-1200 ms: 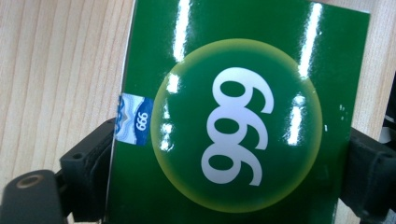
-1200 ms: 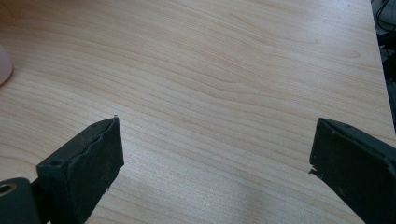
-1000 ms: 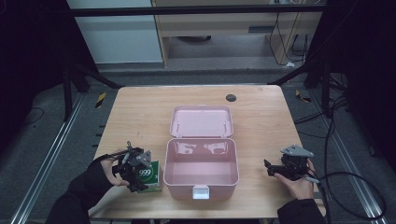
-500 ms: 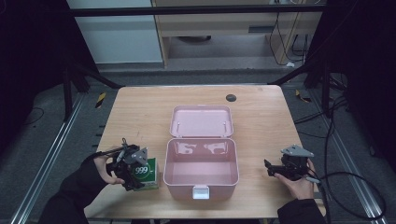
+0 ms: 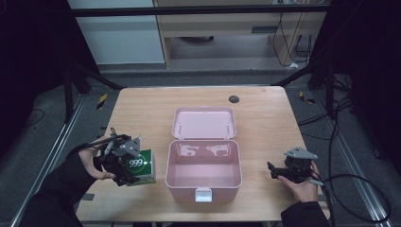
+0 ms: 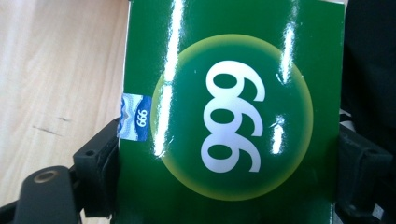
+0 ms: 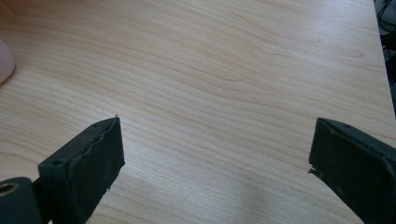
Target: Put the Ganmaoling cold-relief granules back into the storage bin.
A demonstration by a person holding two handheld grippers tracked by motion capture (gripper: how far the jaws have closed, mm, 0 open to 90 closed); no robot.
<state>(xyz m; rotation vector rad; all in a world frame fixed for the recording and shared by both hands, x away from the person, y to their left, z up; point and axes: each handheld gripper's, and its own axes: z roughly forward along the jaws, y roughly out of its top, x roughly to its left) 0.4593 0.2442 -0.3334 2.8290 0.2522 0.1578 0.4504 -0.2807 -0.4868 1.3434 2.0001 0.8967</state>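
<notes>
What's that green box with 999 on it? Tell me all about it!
The green box is glossy cardboard, with white 999 in a yellow-green circle and a small blue sticker on one edge. The left tongs clamp it on both sides, tilted, above the wooden table, just left of the open pink case.

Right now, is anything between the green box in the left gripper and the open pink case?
Nothing visible. The left gripper is clamped on the green box, just left of the pink case. The lid is back, the tray looks empty, and only the case's left wall must be cleared.
</notes>
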